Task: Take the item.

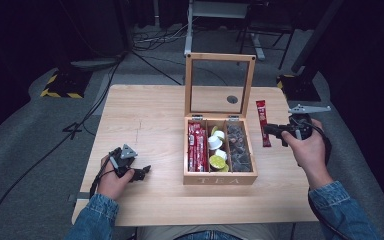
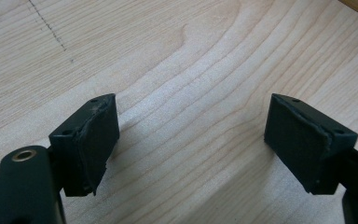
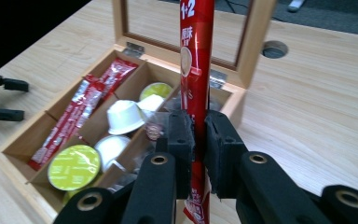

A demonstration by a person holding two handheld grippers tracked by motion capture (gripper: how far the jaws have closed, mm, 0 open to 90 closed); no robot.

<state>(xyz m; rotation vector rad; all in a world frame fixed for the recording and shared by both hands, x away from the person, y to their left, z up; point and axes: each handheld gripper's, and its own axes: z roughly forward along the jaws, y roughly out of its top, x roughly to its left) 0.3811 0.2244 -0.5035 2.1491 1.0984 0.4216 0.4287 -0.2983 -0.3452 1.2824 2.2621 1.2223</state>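
Surface (image 1: pixel 145 115) evenly lit from above, dark surroundings; soft shadows; high view somewhat soft, box contents perhaps slightly blurred.

A: Where's the left tool (image 1: pixel 141 172)?

B: Low at the near left, held in the left hand (image 1: pixel 114 181), forearm in a denim sleeve coming up from the bottom edge. Its jaws stand wide apart with nothing between them.

A: And the right tool (image 1: pixel 272 130)?

B: Held level in the right hand (image 1: pixel 309 148), pointing leftwards across the view. Its jaws are pressed tight together, pinching something thin and flat between the pads (image 3: pixel 182 140).
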